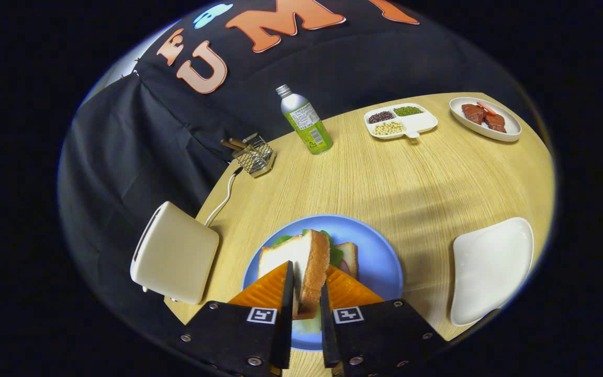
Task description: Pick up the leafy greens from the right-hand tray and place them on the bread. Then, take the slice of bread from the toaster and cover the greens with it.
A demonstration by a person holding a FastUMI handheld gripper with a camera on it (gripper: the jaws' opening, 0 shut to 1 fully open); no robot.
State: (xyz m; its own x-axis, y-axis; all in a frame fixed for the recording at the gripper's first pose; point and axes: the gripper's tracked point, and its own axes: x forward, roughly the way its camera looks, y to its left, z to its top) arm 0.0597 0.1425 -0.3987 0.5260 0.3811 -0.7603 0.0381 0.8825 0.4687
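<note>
The wooden tabletop (385,178) carries a blue plate (380,256) just ahead of the tool (306,285). A cream toaster (176,251) stands left of the plate, its slots facing away and hidden. A bare white tray (490,267) lies to the right, partly cut off. The tool is clenched on a slice of bread (301,262), held on edge above the plate. Leafy greens (335,254) peek out behind it, mostly covered, over a lower bread slice (351,256) that is hard to make out.
</note>
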